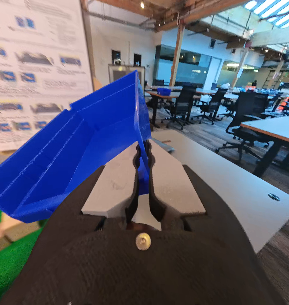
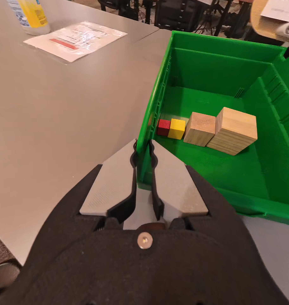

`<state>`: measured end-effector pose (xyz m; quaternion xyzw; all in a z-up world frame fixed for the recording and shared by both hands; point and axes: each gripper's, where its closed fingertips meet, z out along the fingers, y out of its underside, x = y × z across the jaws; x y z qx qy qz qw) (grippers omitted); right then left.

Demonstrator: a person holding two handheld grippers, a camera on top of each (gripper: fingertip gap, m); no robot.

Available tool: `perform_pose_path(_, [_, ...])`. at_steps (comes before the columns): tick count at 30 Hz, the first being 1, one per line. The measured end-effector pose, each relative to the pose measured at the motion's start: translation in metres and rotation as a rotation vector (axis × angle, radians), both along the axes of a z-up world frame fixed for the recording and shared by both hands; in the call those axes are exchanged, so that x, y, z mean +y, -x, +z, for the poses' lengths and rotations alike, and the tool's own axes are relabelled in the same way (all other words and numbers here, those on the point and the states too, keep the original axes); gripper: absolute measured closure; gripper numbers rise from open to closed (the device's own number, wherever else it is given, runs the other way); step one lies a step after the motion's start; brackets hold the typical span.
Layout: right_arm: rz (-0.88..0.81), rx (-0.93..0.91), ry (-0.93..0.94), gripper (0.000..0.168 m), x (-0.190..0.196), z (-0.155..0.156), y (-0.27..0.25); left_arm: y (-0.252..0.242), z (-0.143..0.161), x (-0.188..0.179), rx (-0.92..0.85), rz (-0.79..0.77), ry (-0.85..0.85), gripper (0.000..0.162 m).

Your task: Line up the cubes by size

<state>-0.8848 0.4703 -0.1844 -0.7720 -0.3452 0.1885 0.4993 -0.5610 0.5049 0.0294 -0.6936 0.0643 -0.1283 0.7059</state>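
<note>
In the right wrist view, a green bin [image 2: 223, 42] stands on the grey table [image 2: 66, 107]. Inside it, in a row from left to right, sit a small red cube [image 2: 164, 127], a yellow cube [image 2: 176, 129], a mid-size wooden cube [image 2: 199, 129] and a large wooden cube [image 2: 234, 131], each touching its neighbour. My right gripper [image 2: 143, 143] is shut on the green bin's left wall. In the left wrist view, my left gripper [image 1: 143, 145] is shut on the wall of an empty blue bin [image 1: 74, 145], held tilted in the air above the green bin [image 1: 8, 264].
A yellow and white bottle [image 2: 30, 14] and a plastic-covered sheet [image 2: 76, 39] lie on the table's far left. A poster board [image 1: 38, 66] stands behind the blue bin. Office chairs [image 1: 246, 125] and desks [image 1: 275, 128] fill the room beyond the table edge [image 1: 239, 198].
</note>
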Motion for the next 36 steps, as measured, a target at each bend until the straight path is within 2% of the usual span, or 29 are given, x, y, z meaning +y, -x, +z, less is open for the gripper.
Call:
perform_pose_path(6, [0.052, -0.016, -0.070, 0.157, 0.001, -0.001, 0.003, -0.069, -0.104, 0.022, -0.017, -0.072, 0.258, 0.160])
perform_pose_path(9, [0.066, -0.003, -0.072, 0.158, -0.004, -0.004, -0.002, -0.082, -0.139, 0.027, 0.054, -0.052, 0.272, 0.161])
perform_pose_path(12, [0.069, 0.051, -0.092, 0.149, -0.010, 0.004, -0.010, -0.096, -0.172, 0.024, 0.085, -0.062, 0.344, 0.162])
perform_pose_path(13, [0.075, 0.069, -0.096, 0.147, -0.012, 0.007, -0.013, -0.100, -0.171, 0.023, 0.092, -0.070, 0.334, 0.157])
perform_pose_path(14, [0.085, 0.080, -0.103, 0.144, -0.015, 0.010, -0.016, -0.104, -0.163, 0.020, 0.089, -0.083, 0.305, 0.146])
perform_pose_path(16, [0.105, 0.083, -0.120, 0.140, -0.016, 0.016, -0.025, -0.117, -0.141, 0.005, 0.097, -0.156, 0.247, 0.136])
perform_pose_path(18, [0.129, 0.088, -0.110, 0.137, -0.016, 0.025, -0.038, -0.127, -0.120, -0.023, 0.127, -0.252, 0.220, 0.117])
perform_pose_path(20, [0.143, 0.091, -0.089, 0.136, -0.013, 0.035, -0.059, -0.123, -0.087, -0.061, 0.104, -0.362, 0.145, 0.109])
perform_pose_path(22, [0.164, 0.098, -0.048, 0.133, -0.008, 0.041, -0.087, -0.098, -0.047, -0.096, 0.051, -0.421, 0.044, 0.102])
perform_pose_path(24, [0.190, 0.078, 0.031, 0.129, -0.004, 0.037, -0.123, -0.061, -0.020, -0.124, -0.031, -0.479, 0.028, 0.095])
perform_pose_path(26, [0.214, 0.093, 0.084, 0.123, 0.004, 0.037, -0.164, -0.019, -0.009, -0.145, -0.081, -0.538, 0.035, 0.090])
perform_pose_path(28, [0.262, 0.112, 0.141, 0.120, 0.008, 0.039, -0.204, 0.027, -0.014, -0.149, -0.045, -0.533, 0.050, 0.089])
perform_pose_path(31, [0.234, -0.015, 0.187, 0.116, 0.024, 0.031, -0.256, 0.097, -0.058, -0.117, 0.187, -0.389, 0.143, 0.092])
perform_pose_path(33, [0.228, -0.178, 0.212, 0.112, 0.033, 0.016, -0.278, 0.141, -0.111, -0.081, 0.389, -0.281, 0.299, 0.097])
perform_pose_path(36, [0.245, -0.420, 0.302, 0.112, 0.042, -0.012, -0.292, 0.192, -0.185, -0.031, 0.656, -0.152, 0.520, 0.114])
